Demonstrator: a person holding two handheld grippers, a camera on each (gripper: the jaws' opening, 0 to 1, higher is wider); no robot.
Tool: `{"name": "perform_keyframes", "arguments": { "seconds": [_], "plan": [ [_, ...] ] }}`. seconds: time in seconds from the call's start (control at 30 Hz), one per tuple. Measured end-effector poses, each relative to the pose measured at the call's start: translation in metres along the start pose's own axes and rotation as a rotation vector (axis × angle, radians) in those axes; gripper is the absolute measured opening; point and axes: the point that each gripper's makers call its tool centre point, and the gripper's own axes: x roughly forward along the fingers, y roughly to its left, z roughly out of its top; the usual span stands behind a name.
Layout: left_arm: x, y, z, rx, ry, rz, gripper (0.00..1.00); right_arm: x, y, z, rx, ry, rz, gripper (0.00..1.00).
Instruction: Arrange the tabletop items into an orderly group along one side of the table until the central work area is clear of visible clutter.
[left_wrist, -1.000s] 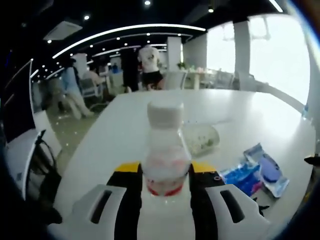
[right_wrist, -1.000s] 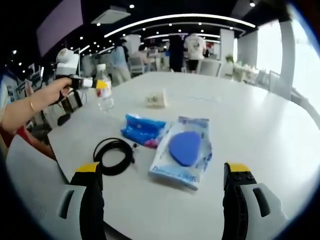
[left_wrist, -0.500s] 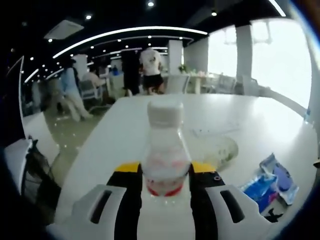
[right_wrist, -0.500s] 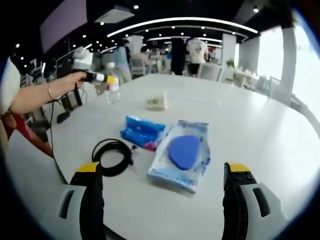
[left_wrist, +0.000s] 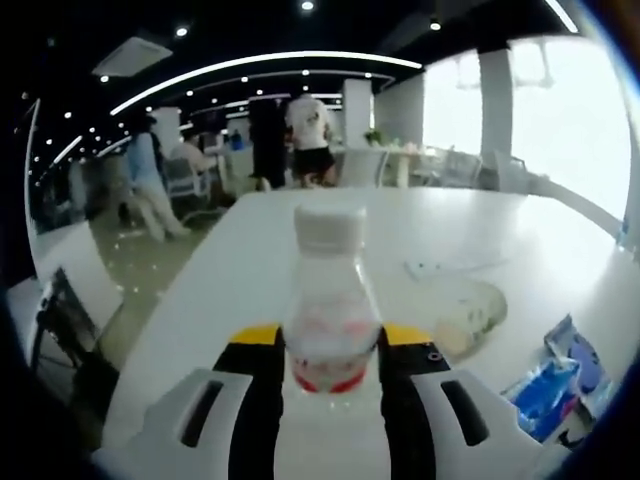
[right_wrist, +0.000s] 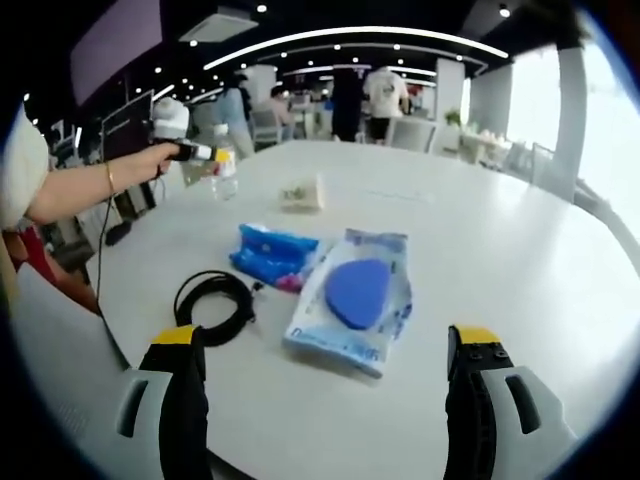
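tidying barely begun: one bottle in hand, the rest not yet grouped

left gripper clenched on the bottle, whitish inside, carried near the table edge at 10 o'clock in the right gripper view. right gripper released, holding nothing. cable, blue wipes pack and blue-pad packet lie mid-table; a small clear bag, contents unclear, at 3 o'clock of the bottle.

In the right gripper view, a pouch lies ahead between the jaws, a packet touching its left side, a cable left of both.
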Motion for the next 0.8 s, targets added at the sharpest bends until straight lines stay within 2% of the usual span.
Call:
{"name": "perform_keyframes", "arguments": {
  "seconds": [0.03,0.07,0.47,0.5,0.53,0.63,0.8],
  "plan": [
    [0.001,0.001,0.000,0.000,-0.002,0.003,0.34,0.000,-0.001,0.000,0.000,0.002,-0.003,0.99],
    [0.003,0.007,-0.002,-0.051,0.004,0.045,0.34,0.000,-0.006,-0.006,-0.008,0.029,-0.031,0.99],
    [0.016,0.001,-0.008,-0.025,0.011,0.008,0.34,0.001,-0.009,-0.010,-0.002,0.052,-0.037,0.99],
    [0.016,0.002,-0.006,-0.013,-0.007,0.015,0.34,0.001,-0.009,-0.011,0.001,0.054,-0.039,0.99],
    [0.015,0.000,-0.006,-0.024,0.002,0.019,0.34,0.001,-0.010,-0.011,0.009,0.056,-0.038,0.99],
    [0.014,-0.006,-0.006,0.015,0.008,0.016,0.34,0.000,-0.010,-0.010,0.057,0.046,-0.023,0.99],
    [0.011,-0.009,-0.009,-0.015,0.015,0.015,0.35,-0.001,-0.012,-0.008,0.067,0.034,-0.030,0.99]
  ]
}}
